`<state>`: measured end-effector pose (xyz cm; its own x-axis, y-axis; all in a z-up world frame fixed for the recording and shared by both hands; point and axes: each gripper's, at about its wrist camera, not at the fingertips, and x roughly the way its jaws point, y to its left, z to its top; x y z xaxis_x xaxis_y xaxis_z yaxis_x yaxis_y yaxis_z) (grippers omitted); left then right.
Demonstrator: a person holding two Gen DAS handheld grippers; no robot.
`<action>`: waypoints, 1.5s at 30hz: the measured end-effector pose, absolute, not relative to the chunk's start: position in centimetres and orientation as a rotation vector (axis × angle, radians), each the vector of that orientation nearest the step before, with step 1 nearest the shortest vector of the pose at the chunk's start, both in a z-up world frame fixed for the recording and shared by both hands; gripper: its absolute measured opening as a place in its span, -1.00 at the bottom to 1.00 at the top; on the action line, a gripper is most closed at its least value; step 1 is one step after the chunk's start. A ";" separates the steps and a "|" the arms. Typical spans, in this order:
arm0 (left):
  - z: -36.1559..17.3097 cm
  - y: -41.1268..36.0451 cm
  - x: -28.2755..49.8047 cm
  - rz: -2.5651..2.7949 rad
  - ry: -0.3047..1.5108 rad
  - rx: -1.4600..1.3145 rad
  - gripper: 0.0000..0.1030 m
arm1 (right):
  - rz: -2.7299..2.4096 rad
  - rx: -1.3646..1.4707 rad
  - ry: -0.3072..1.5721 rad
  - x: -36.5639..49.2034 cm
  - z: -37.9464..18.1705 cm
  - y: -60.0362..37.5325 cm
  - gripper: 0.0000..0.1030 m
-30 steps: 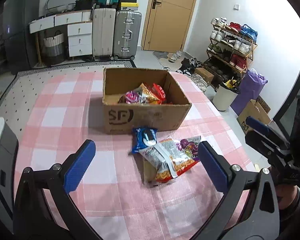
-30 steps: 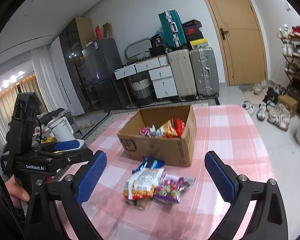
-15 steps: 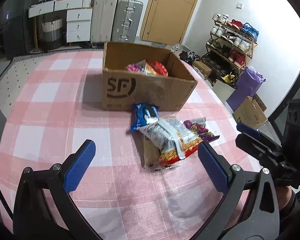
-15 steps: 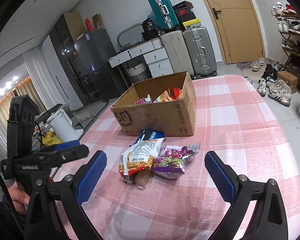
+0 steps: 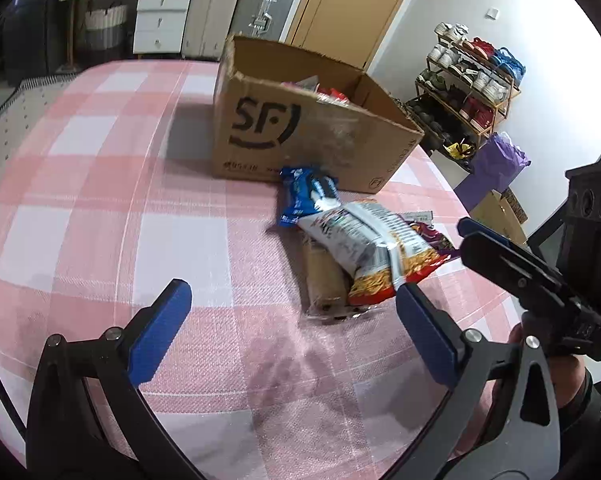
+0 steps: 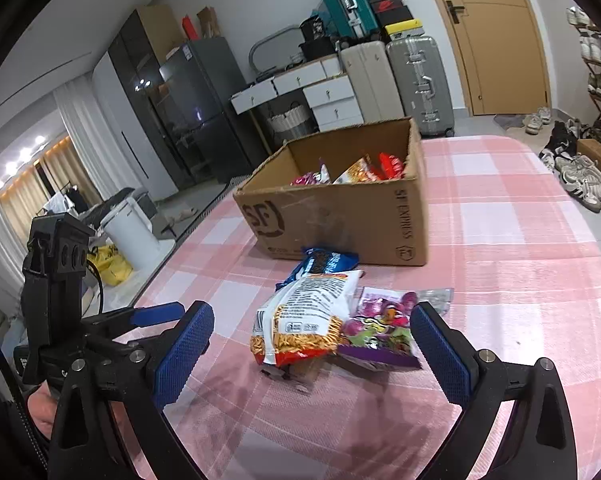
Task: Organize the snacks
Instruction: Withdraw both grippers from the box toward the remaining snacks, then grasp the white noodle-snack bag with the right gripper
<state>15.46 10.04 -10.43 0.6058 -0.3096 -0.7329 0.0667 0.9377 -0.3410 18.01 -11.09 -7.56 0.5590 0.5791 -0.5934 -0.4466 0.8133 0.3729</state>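
Both hand-held grippers hover low over the counter [image 5: 100, 208], which wears a pink-and-white checked cloth. The left hand-held gripper [image 5: 288, 332] has its blue-padded fingers spread wide with nothing between them, pointing at the little heap of snacks just ahead. The right hand-held gripper [image 6: 312, 344] is spread wide too, empty, and frames the same heap from the other side.

In that heap, a white-and-orange noodle snack bag [image 5: 372, 248] lies on top, tilted, its red end nearest the left gripper. Under it, poking out toward the camera, is a tan roll-shaped pack in clear wrap [image 5: 324, 280]. Behind the noodle bag sits a blue cookie packet [image 5: 306, 196], its far end just beside the front wall of the cardboard box [image 5: 312, 140]. On the right gripper's side, a purple candy bag [image 6: 384, 328] lies touching the noodle bag, partly tucked against its edge; its clear end points away across the cloth.

The box stands open-topped on the counter, printed with a black "SF" logo. From the right wrist view several packets show inside it: a pink one [image 6: 308, 178], an orange one [image 6: 358, 172] and a red one [image 6: 390, 164], leaning against each other near the far right corner.

Each gripper shows in the other's camera, off to the side of the heap and well apart from it. Beyond the counter stand suitcases [image 6: 418, 80] and a wooden door [image 6: 496, 32].
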 end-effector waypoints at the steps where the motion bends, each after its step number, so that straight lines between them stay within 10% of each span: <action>1: -10.8 10.2 15.6 -0.223 0.902 -0.304 0.97 | 0.623 0.181 0.786 18.4 -7.8 -10.6 0.95; 19: -13.9 11.4 15.1 -0.245 0.942 -0.343 0.97 | 0.617 0.035 0.885 22.0 -11.2 -4.2 0.94; 28: -14.1 11.9 14.7 -0.233 0.943 -0.364 0.97 | 0.588 -0.041 0.897 21.9 -11.9 -3.3 0.11; 45: -13.3 11.9 13.1 -0.200 0.954 -0.353 0.97 | 0.651 0.127 0.852 19.9 -9.9 -6.6 -0.05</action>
<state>13.14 11.86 -13.30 0.5663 -0.3194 -0.7598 0.0122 0.9250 -0.3798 19.87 -6.59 -9.85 0.4785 0.5807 -0.6587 -0.4826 0.8006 0.3552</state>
